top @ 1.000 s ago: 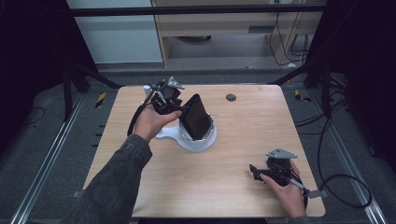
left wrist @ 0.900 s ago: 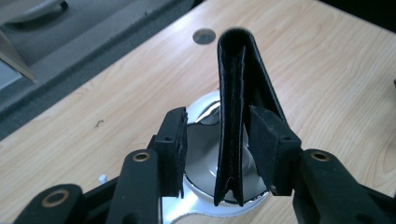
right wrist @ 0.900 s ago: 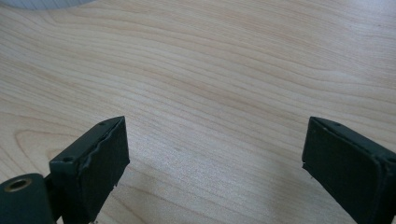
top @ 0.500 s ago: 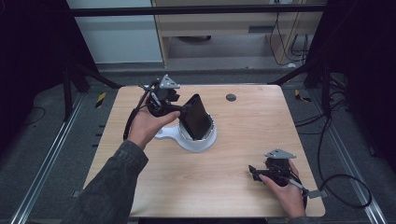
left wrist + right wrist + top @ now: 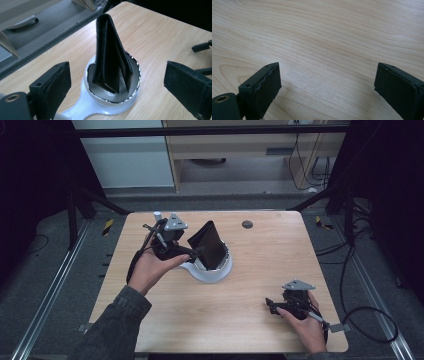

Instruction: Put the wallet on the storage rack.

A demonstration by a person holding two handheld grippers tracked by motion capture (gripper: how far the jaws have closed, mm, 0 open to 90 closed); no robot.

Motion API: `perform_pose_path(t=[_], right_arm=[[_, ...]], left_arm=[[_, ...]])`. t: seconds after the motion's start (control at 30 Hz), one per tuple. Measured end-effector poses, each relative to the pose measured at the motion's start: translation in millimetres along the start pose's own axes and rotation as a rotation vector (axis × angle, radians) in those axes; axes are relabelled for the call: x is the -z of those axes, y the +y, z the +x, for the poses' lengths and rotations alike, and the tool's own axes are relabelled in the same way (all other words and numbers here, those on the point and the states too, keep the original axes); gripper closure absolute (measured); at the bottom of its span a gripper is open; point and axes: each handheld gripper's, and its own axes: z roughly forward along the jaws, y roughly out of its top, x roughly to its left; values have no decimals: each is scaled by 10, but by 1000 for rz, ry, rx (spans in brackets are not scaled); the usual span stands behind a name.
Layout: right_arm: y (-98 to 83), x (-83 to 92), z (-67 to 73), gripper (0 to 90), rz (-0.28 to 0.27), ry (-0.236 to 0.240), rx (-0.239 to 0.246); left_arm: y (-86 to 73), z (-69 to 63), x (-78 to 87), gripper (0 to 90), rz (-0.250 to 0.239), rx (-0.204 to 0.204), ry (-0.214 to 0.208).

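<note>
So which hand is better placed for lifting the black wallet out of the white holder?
Left. The left gripper, fingers open, faces the wallet in the holder. The right gripper rests far away.

— Where's the left gripper (image 5: 192, 254)?
— Left of centre in the high view, held in the left hand (image 5: 150, 270), forearm rising from the bottom left. Its jaws have just been opening and stand wide, nothing pressed between the pads (image 5: 53, 86).
— And the right gripper (image 5: 272, 304)?
— Lower right, in the right hand (image 5: 302, 322), jaws spread wide apart, pointing left.

Dark round disc (image 5: 247, 224) on wooden table (image 5: 260, 270)
</note>
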Motion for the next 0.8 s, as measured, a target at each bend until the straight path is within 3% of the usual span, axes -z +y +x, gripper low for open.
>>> perform_pose_path(t=[0.17,0.3,0.53,0.8], right_arm=[[-4,-5,10,70,5,3,1],[-11,-8,10,69,8,1,4],[-22,-29,2,64,24,1,3],[-24,-40,3,52,28,1,-4]], left_arm=[[-136,-93,42,60,-10,3,-9],[-286,-208,61,56,-7,-19,-22],[-508,-334,40,41,31,-47,-31],[-819,-385,-55,42,77,-32,-48]])
